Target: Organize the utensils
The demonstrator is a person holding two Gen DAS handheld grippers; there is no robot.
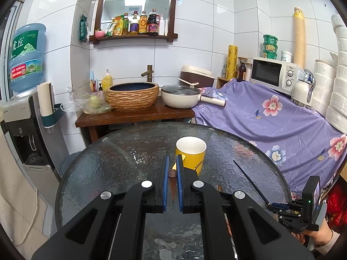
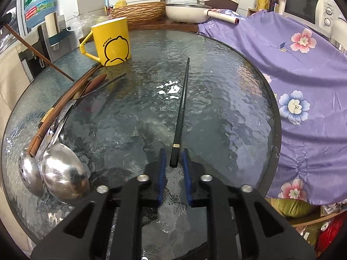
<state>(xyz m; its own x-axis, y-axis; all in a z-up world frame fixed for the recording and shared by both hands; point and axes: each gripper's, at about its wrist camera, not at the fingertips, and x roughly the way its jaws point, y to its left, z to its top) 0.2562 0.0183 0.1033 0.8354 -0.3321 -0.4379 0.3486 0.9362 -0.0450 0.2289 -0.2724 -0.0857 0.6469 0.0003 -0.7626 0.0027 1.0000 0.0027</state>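
Left wrist view. Left gripper (image 1: 172,158): fingers nearly together, clamped on a brown chopstick (image 1: 172,173); its end shows in the narrow gap between the blue pads. Yellow mug (image 1: 192,153) stands upright on the glass tabletop (image 1: 108,162), just ahead of the fingertips and slightly right, handle toward them. Far right of the fingers, the right gripper (image 1: 271,204), in a hand (image 1: 321,236), holds a black chopstick (image 1: 249,179) by one end; the stick slants away toward the mug.

Right wrist view. Right gripper (image 2: 173,151): fingers drawn in on the black chopstick's (image 2: 181,108) butt end, gold band just past the tips; the stick runs straight ahead over the tabletop (image 2: 216,108). Mug (image 2: 112,41) ahead and left. Left of the fingers, a heap on the glass: ladle (image 2: 65,173), slotted spoon (image 2: 28,173), several wooden handles. The brown chopstick (image 2: 39,53) slants in from the upper left edge, tip near the heap.
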